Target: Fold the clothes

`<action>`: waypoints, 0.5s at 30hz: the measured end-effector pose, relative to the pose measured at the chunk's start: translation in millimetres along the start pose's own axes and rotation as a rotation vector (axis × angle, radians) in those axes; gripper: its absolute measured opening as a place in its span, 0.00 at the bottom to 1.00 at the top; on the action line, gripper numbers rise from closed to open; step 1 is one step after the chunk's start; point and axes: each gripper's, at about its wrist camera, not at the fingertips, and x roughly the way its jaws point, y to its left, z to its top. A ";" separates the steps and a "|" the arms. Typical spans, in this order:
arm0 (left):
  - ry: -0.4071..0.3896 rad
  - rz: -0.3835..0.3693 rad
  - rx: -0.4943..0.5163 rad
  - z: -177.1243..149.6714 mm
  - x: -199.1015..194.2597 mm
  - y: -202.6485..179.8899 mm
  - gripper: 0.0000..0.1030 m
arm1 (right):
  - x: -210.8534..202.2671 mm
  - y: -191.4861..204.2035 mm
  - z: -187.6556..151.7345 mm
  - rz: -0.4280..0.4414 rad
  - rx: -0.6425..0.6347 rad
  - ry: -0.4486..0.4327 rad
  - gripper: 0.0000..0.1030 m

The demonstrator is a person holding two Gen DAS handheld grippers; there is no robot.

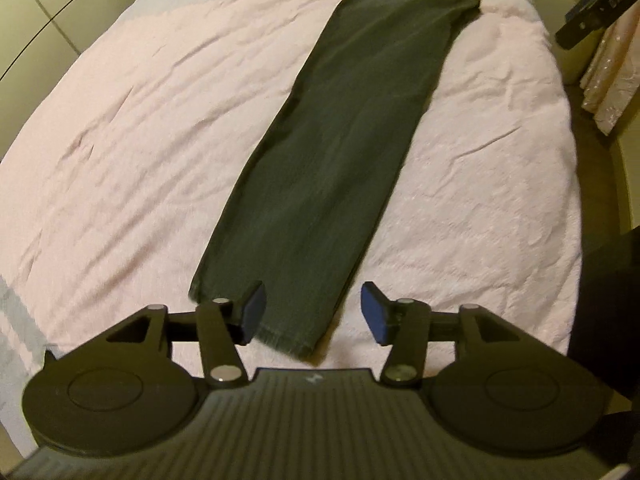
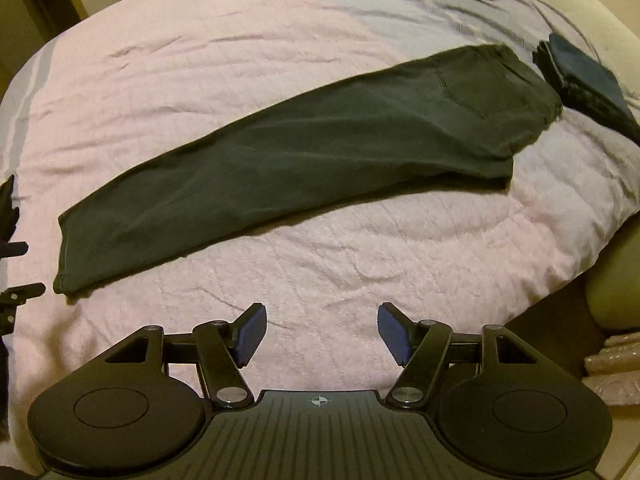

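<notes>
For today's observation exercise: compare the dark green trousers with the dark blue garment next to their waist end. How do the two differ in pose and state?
The dark green trousers lie stretched out at full length, legs together, while the dark blue garment is already folded into a compact stack. The trousers cross the middle of the pink bedspread; the blue garment sits near its edge. Both are dark clothes resting flat on the bed, and neither is gripped.
</notes>
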 end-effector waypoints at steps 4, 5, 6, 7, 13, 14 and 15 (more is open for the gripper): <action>-0.009 -0.012 0.028 2.7 -3.0 -7.8 0.54 | -5.6 4.8 -3.9 0.012 0.012 -0.022 0.64; -0.010 -0.012 0.033 2.2 -3.6 -9.2 0.55 | -6.8 5.8 -4.3 0.014 0.013 -0.025 0.64; -0.011 -0.012 0.037 1.4 -4.2 -10.5 0.56 | -7.1 8.2 -4.3 0.015 0.014 -0.027 0.64; -0.012 -0.012 0.042 0.7 -4.9 -11.8 0.57 | -7.5 9.0 -5.6 0.015 0.015 -0.028 0.64; -0.014 -0.003 0.036 -11.5 -8.8 -9.2 0.58 | -9.1 17.2 -7.1 0.015 0.007 -0.030 0.64; -0.013 0.001 0.036 -15.2 -8.9 -7.3 0.58 | -8.5 18.8 -7.6 0.016 0.003 -0.031 0.64; -0.010 0.009 0.040 -19.8 -8.8 -5.4 0.59 | -7.6 21.0 -8.3 0.015 -0.001 -0.036 0.64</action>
